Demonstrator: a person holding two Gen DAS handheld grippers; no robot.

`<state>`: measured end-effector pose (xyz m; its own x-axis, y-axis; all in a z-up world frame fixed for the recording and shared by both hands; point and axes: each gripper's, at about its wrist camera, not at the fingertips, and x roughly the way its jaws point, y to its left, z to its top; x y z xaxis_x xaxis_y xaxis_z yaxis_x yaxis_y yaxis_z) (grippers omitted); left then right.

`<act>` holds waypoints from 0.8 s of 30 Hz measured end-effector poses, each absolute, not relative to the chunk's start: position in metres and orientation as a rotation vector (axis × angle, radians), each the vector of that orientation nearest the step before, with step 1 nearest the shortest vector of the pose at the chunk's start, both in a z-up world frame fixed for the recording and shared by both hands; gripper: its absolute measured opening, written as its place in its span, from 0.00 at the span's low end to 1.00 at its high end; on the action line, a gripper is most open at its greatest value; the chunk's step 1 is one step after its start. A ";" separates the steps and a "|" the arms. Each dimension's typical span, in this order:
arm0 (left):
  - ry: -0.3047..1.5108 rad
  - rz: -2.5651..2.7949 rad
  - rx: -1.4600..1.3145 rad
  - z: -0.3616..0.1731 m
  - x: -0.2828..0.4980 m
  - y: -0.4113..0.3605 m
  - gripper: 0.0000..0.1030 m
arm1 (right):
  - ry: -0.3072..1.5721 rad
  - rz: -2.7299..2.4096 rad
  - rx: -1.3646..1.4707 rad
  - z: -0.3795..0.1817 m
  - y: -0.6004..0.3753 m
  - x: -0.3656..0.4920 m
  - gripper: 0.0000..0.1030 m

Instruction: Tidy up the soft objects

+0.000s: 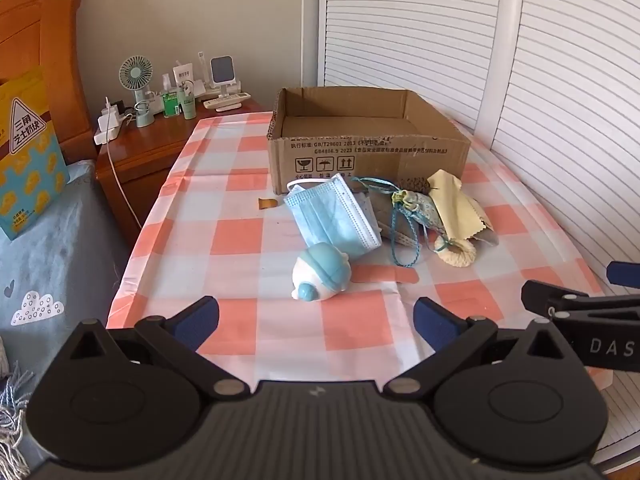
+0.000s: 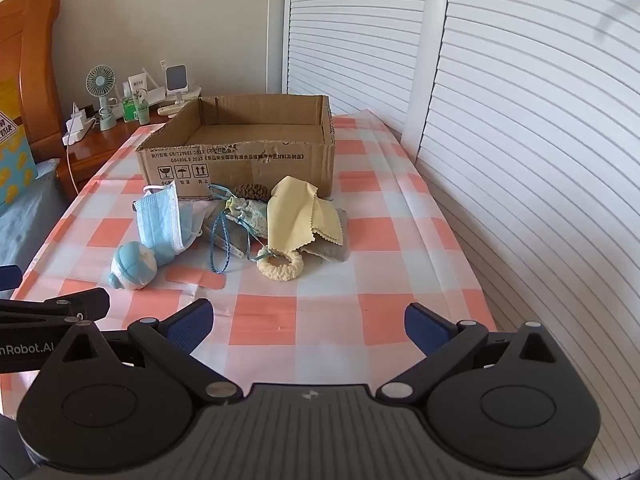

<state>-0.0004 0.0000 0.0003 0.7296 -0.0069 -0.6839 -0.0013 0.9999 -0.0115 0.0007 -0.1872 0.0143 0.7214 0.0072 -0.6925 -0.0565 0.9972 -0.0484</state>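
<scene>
**Several soft things heaped before an open carton, both grippers spread and empty**

Several soft items lie in a loose heap on the checked tablecloth (image 2: 320,320), just in front of the near wall of a cardboard box (image 2: 240,160) whose top is open. At the left of the heap a blue face mask (image 2: 160,220) leans over a round blue-and-white plush toy (image 2: 134,266), which sits nearest of all. To the right of the mask a small drawstring pouch (image 2: 252,216) trails blue cord (image 2: 218,248) across grey fabric. A yellow cloth (image 2: 300,216) drapes over the right end of the heap, and a cream knitted ring (image 2: 280,266) lies in front of it. A pinecone-like brown thing (image 2: 250,192) rests against the box. A sticking plaster (image 2: 196,278) lies flat beside the toy.

The left gripper (image 1: 316,320) hovers near the toy with its jaws spread wide and nothing between them. The right gripper (image 2: 308,322) is likewise wide apart and empty, over bare cloth.

Far left, a wooden nightstand (image 1: 152,148) carries a small fan (image 1: 136,74) and bottles; white louvred doors (image 2: 520,120) line the right.
</scene>
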 end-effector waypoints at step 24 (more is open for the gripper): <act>0.751 -0.004 -0.016 0.005 -0.002 0.000 0.99 | 0.747 0.037 -0.063 0.020 -0.190 -0.001 1.00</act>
